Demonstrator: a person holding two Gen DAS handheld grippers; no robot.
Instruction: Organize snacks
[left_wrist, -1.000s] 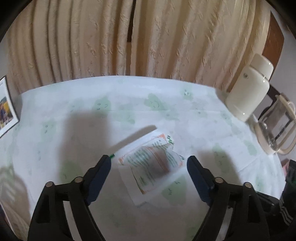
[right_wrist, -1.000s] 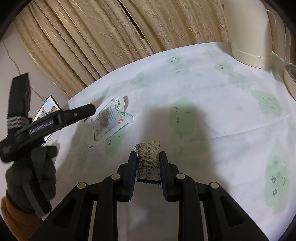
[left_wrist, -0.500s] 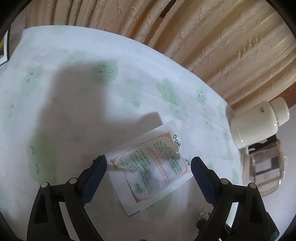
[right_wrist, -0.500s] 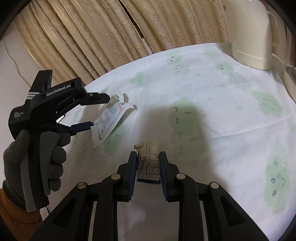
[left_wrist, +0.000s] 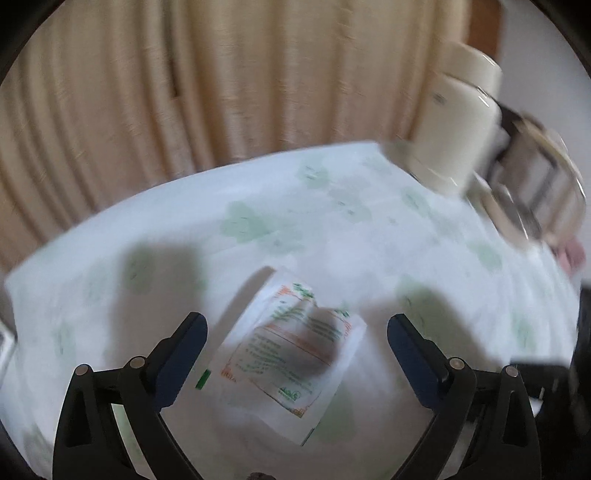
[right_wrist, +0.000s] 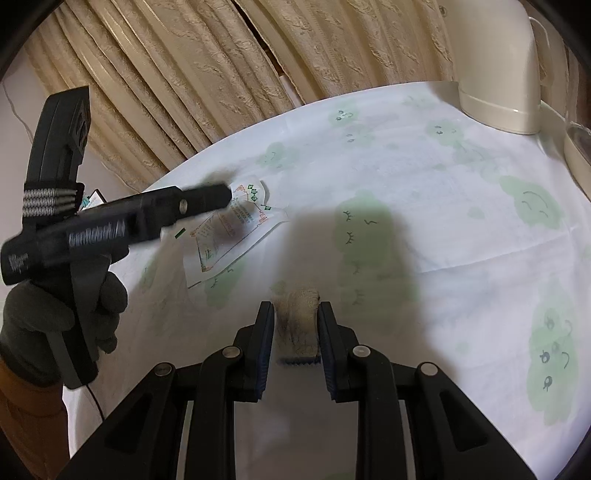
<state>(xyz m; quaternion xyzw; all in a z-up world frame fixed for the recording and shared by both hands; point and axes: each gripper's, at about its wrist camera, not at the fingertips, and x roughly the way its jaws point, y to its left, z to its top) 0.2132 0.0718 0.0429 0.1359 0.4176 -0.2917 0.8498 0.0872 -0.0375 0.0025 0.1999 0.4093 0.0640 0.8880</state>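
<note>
Crinkled patterned snack packet (right_wrist: 297, 320) between right gripper (right_wrist: 296, 345) jaws

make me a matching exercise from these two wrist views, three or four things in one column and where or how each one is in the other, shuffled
Things:
1. left gripper
2. right gripper
3. white sachet
4. cream kettle

States:
A. standing at the far right edge of the tablecloth
B. shut on a small patterned snack packet
C. lying flat on the tablecloth, held by nothing
D. open, jaws spread wide to either side of the sachet

Pairs: 1-D, 2-B, 3-C, 4-A
</note>
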